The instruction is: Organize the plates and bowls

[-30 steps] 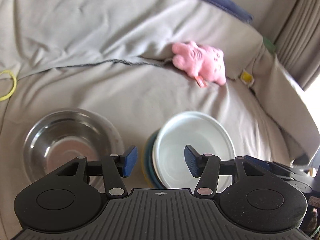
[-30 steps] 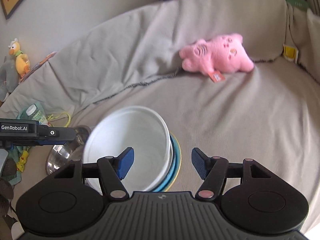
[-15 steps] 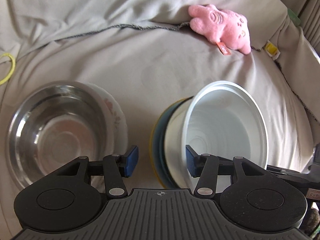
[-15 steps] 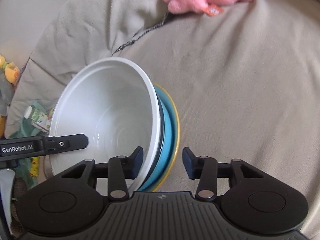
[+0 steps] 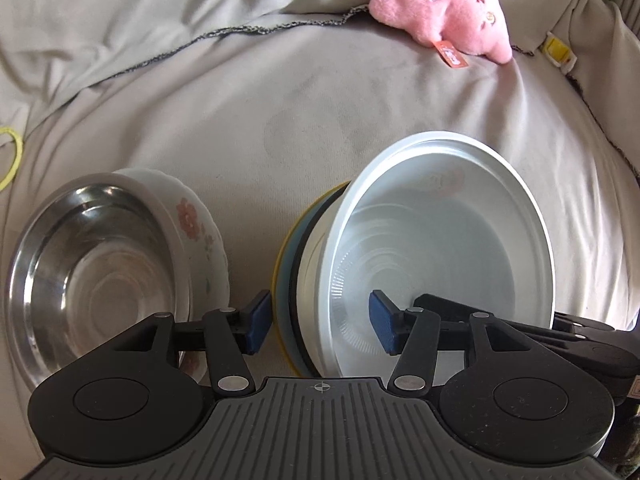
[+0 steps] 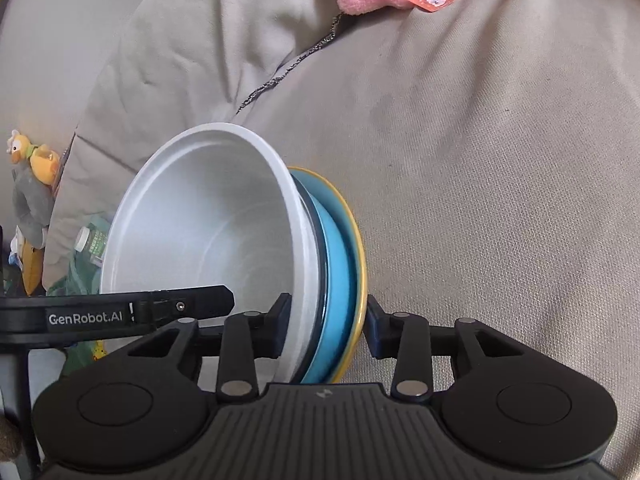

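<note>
Jaws of your right gripper (image 6: 325,330) are clamped across the near edge of the whole stack: one pad inside the white bowl (image 6: 208,236), the other behind the yellow plate (image 6: 359,248), with the blue plate (image 6: 338,256) sandwiched between. Keep that pinch firm; three rims in one grip could slip against each other, I judge.

Your left gripper (image 5: 320,322), seen low in its own frame, has its jaws apart and they are opening, straddling the stack's left edge without pressing on it. The bowl's wall and both plate rims sit between the pads, so close only once you are sure which layers you want.

To the lower left, the steel bowl (image 5: 92,276) sits nested in the floral bowl (image 5: 200,224) on the sofa (image 5: 320,120), near the stack but apart. A soft cushion gives no flat support, so lift squarely.

Far off, upper right, lies the pink toy (image 5: 444,12), well clear.
</note>
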### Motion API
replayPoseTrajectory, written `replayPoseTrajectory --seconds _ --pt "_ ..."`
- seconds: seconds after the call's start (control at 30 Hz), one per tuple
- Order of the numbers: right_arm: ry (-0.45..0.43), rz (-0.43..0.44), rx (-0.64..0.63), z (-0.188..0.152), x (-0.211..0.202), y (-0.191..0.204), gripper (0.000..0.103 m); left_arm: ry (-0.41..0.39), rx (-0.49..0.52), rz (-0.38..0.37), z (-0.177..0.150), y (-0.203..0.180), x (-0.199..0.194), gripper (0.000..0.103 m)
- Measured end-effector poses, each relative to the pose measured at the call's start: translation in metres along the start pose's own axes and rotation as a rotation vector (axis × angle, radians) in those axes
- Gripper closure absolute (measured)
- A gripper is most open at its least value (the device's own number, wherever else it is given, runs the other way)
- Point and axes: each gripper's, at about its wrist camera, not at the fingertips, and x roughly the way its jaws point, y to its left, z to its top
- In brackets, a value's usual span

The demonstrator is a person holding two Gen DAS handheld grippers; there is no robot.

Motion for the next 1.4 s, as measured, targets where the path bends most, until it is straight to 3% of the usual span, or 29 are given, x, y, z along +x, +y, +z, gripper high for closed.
replayPoseTrajectory --seconds 0.13,0.4,0.53,0.6,0.67,1.03,1.13,1.2,1.4 --pt "-0.008 0.002 0.002 -0.002 -0.003 -0.003 0.066 0.028 -0.017 -0.027 0.003 0.000 0.000 0.046" --pt "-0.042 -0.039 0.017 -0.007 -0.022 -0.018 0.066 0.030 0.076 -0.030 0.007 -0.033 0.006 0.046" --pt "-0.038 -0.010 0.056 -0.007 -0.024 -0.030 0.066 0.025 0.166 0.040 0.005 -0.050 0.004 0.052" --pt "-0.037 -0.008 0.065 -0.006 -0.023 -0.030 0.066 0.038 0.224 0.104 0.001 -0.057 0.006 0.061" --pt "-0.041 -0.011 0.061 -0.006 -0.022 -0.028 0.065 0.065 0.265 0.136 0.000 -0.061 0.009 0.061" --pt "-0.016 0.024 0.072 -0.003 -0.010 -0.029 0.054 0.134 0.249 0.135 0.006 -0.057 0.014 0.061" --pt "-0.023 0.018 0.061 -0.004 -0.008 -0.027 0.054 0.145 0.231 0.140 0.009 -0.056 0.016 0.063" --pt "-0.027 0.025 0.060 -0.006 -0.008 -0.028 0.054 0.148 0.210 0.145 0.011 -0.054 0.013 0.071" --pt "-0.007 0.050 0.111 -0.012 -0.014 -0.034 0.053 0.172 0.175 0.106 0.012 -0.048 0.010 0.071"
